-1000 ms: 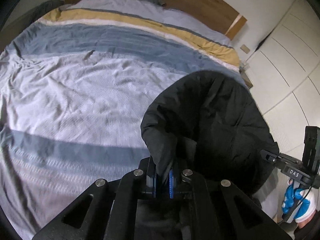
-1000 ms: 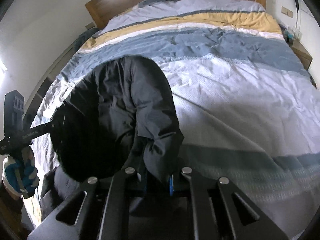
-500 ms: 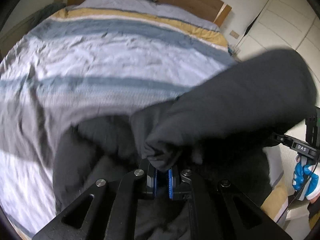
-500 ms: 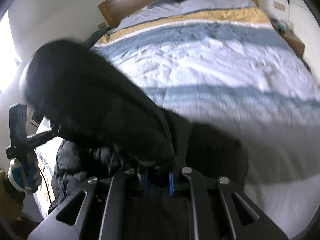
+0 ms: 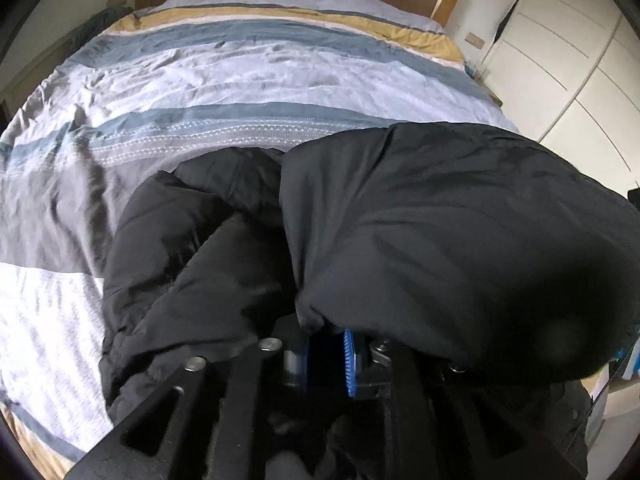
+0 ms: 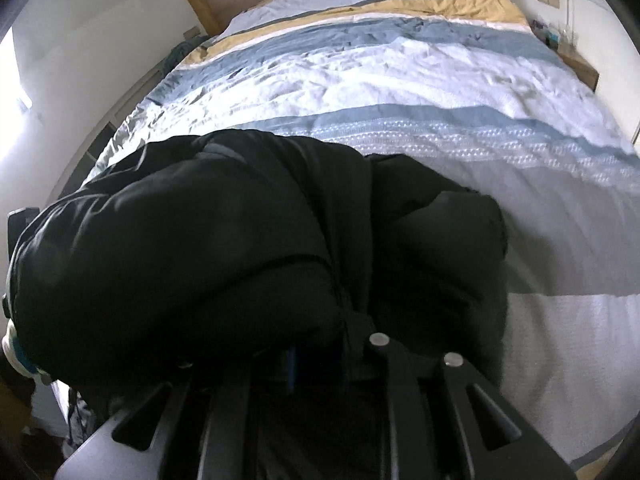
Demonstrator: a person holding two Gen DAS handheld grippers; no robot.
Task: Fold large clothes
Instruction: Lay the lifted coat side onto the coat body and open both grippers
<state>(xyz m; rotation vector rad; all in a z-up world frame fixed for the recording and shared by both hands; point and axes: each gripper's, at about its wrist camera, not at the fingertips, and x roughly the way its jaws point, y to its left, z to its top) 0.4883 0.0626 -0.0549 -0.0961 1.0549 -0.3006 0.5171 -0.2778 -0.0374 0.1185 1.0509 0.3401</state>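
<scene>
Already laid on striped bed [image 5: 248, 80], black padded jacket [image 5: 440, 220] sprawls at near edge, upper half doubled over lower in puffy first fold. Sleeves, final tidy folds seemingly still to do. Left gripper [image 5: 326, 356]: blue fingers [image 5: 348, 360] parting, jacket hem just above them, no longer pinched. Right gripper [image 6: 316, 364]: fingers likewise parting, buried under dark fabric; whether cloth remains between, cannot tell.

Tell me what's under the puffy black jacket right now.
The puffy black jacket lies on the striped blue, white and grey duvet. Whatever sits directly beneath it is covered.
</scene>
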